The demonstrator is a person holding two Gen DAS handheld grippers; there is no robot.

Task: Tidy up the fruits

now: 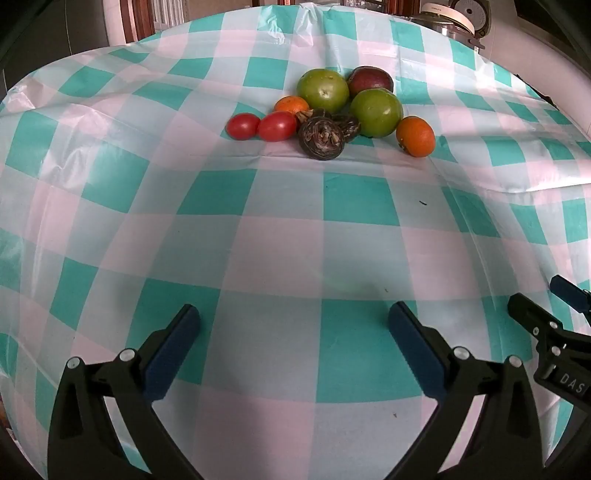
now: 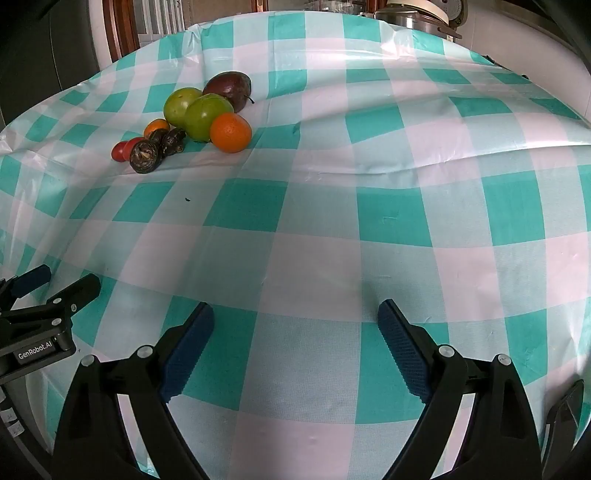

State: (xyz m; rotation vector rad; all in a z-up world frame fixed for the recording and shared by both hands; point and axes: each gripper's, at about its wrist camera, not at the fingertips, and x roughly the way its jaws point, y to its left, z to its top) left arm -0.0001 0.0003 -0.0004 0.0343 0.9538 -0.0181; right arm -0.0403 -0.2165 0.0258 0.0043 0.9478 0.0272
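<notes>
A pile of fruit lies on the checked tablecloth (image 1: 288, 229): two green round fruits (image 1: 323, 90) (image 1: 376, 112), a dark purple fruit (image 1: 370, 79), two oranges (image 1: 415, 136) (image 1: 291, 104), two red tomatoes (image 1: 277, 126) (image 1: 242, 126) and dark brown shrivelled fruits (image 1: 321, 138). In the right wrist view the pile sits far left, with an orange (image 2: 231, 132) nearest. My left gripper (image 1: 293, 325) is open and empty, well short of the pile. My right gripper (image 2: 295, 321) is open and empty, to the right of the left one.
A metal rice cooker (image 1: 456, 18) stands beyond the table's far right edge. A wooden door frame (image 2: 122, 29) is behind the far left edge. The right gripper shows at the left wrist view's right edge (image 1: 535, 314); the left gripper shows at the right wrist view's left edge (image 2: 55, 291).
</notes>
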